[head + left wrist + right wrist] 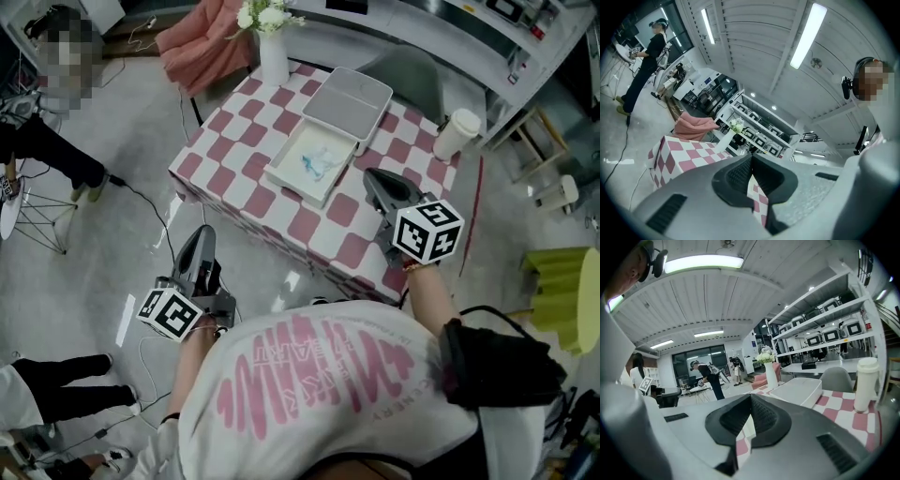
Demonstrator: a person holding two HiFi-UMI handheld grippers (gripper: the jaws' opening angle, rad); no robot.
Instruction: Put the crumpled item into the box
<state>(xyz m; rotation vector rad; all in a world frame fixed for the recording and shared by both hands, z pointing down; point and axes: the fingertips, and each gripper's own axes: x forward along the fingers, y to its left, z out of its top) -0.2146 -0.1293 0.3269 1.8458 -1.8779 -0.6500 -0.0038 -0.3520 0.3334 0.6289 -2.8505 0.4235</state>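
Lying in the open white box (284,176) on the checkered surface (230,173): a crumpled item (316,165), pale and wrinkled with light-blue creases.
The left tool (195,251) and right tool (377,178) are both closed and empty, apart from the box; its lid (349,97) lies just beyond it.

One table (223,155), one box (284,165), one lid (349,101), one crumpled item (317,164), one cup (457,132), one vase (273,58)

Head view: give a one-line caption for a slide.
The crumpled item lies in the open box on the checkered table; left gripper and right gripper hover shut and empty at its near side.
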